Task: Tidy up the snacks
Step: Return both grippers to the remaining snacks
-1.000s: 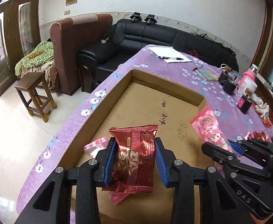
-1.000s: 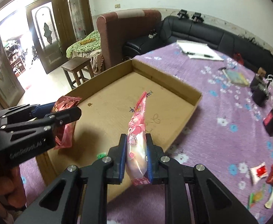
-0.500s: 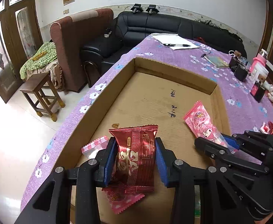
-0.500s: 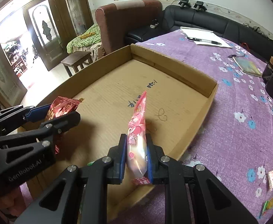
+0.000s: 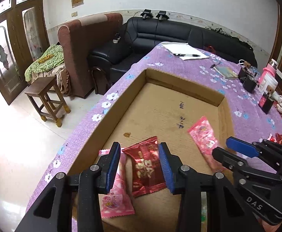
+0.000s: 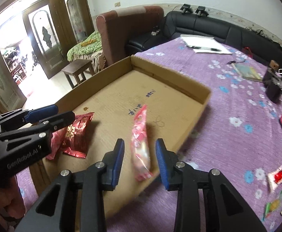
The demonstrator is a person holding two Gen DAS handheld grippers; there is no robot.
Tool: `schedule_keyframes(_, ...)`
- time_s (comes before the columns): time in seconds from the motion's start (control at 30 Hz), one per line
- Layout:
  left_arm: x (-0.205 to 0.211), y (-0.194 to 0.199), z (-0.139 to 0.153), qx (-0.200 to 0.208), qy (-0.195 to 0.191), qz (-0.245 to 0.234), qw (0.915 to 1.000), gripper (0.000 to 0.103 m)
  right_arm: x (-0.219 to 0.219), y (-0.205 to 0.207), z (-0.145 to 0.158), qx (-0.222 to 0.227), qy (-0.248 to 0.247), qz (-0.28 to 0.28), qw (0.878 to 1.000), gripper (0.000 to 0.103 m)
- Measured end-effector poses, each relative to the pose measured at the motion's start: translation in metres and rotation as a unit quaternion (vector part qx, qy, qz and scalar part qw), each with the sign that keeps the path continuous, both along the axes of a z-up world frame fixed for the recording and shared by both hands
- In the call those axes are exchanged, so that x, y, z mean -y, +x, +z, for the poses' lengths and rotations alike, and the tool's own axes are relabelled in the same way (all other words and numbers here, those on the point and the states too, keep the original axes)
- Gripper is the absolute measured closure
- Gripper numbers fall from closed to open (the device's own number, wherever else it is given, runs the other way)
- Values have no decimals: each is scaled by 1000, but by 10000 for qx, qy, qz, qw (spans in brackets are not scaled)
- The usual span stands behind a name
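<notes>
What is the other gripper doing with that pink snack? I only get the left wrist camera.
Observer: In the right wrist view the right gripper has its jaws opening. The pink snack packet is between the pads and touches neither.
Operator: Are there more snacks outside the box?
Observer: Yes. A green-wrapped snack lies on the purple tablecloth, to the right of the cardboard box.
Operator: Who is holding my gripper?
Observer: A person's hand shows just below the left gripper.
</notes>
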State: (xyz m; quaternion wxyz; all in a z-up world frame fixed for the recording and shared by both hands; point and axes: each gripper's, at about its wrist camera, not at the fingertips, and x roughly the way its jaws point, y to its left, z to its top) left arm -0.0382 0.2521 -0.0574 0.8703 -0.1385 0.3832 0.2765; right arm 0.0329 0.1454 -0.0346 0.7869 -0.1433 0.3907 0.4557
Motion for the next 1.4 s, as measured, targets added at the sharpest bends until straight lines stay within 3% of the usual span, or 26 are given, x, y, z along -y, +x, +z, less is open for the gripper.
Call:
schedule_keyframes(0.03, 3, 0, 2, 37, 11, -31, 10000, 59, 9, 0, 3, -10, 54, -56, 10000, 71)
schedule_keyframes(0.1, 13, 0, 8, 143, 28, -112, 9998, 40, 27, -1, 7, 0, 131, -165, 9998, 69)
schedule_keyframes(0.17, 24, 0, 15, 254, 73, -208, 9994, 33, 44, 0, 10, 23, 174, -275, 9995, 61)
schedule_keyframes(0.27, 44, 6, 22, 339, 114, -441, 9984, 33, 80, 4, 12, 104, 191, -555, 9982, 45)
schedule_keyframes(0.43, 85, 24, 26, 372, 91, -951, 9947, 33, 150, 14, 8, 172, 129, -1197, 9926, 34)
schedule_keyframes(0.83, 187, 72, 16, 175, 137, -2060, 9783, 29, 290, 48, -10, 76, 185, -2464, 9690, 34)
schedule_keyframes(1.07, 234, 97, 7, 30, 134, -2557, 9667, 29, 319, 63, -16, 87, 121, -2742, 9615, 34)
schedule_keyframes(1.4, 262, 124, -10, -121, 54, -2779, 9605, 29, 325, 83, -22, 51, 110, -2834, 9589, 34)
